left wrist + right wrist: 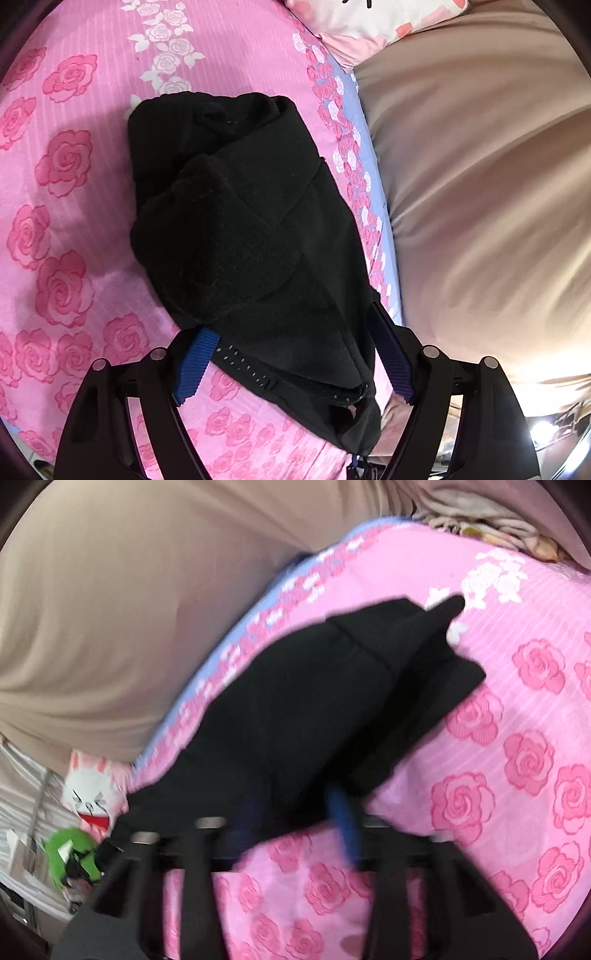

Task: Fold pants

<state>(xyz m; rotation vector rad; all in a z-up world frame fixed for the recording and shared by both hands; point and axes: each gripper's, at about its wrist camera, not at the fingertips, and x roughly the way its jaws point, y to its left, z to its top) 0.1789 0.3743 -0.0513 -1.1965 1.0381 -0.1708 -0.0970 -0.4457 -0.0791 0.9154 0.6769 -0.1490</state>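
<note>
The black pants (pixel 240 221) lie bunched and partly folded on the pink rose bedsheet (pixel 74 166). In the left wrist view my left gripper (pixel 295 332) is open, its blue-padded fingers (pixel 197 363) straddling the near end of the pants, with the fabric between them. In the right wrist view the same pants (pixel 314 709) stretch away from my right gripper (pixel 295 812). That view is motion-blurred. The blue fingers (pixel 345 819) sit at the pants' near edge with cloth over them, and I cannot tell whether they grip it.
A beige curtain or cover (pixel 480 203) hangs along the bed's side. A white and pink pillow (pixel 369 18) lies at the head. A bunny-print cushion (pixel 92 794), a green object (pixel 70 853) and clutter sit beside the bed.
</note>
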